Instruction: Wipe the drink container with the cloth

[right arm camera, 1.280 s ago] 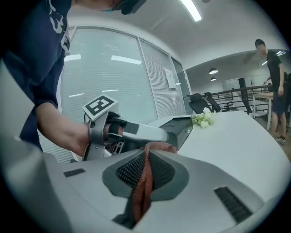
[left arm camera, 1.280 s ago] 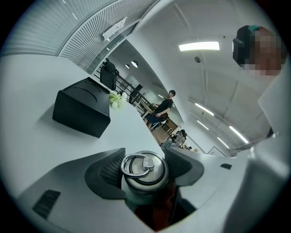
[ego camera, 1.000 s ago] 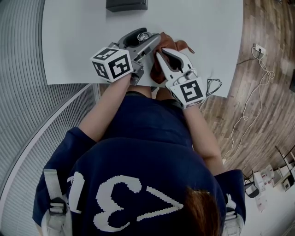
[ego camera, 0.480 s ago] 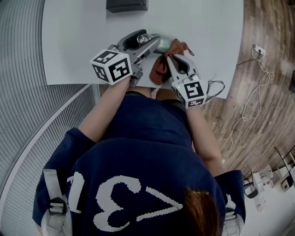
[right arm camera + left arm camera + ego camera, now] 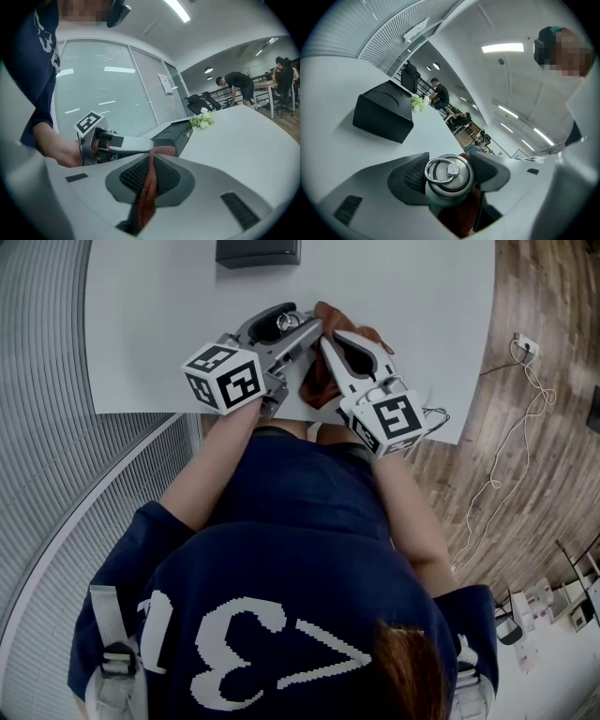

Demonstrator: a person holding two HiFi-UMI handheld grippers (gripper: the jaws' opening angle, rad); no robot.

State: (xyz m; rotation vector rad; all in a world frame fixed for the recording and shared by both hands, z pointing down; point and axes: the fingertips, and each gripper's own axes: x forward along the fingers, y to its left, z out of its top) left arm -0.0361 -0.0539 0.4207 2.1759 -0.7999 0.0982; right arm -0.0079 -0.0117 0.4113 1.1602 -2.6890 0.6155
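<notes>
Bottle (image 5: 449, 187) is clamped by the left gripper (image 5: 292, 324) so it cannot slip; cloth (image 5: 146, 197) is pinched tight in the right gripper (image 5: 152, 161), to be rubbed along its side.

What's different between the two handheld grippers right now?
The left gripper clamps the metal drink container; the right gripper pinches the rust-red cloth. The left gripper's jaws stand wide around the container; the right gripper's are nearly together on thin fabric. Both are gripping something.
</notes>
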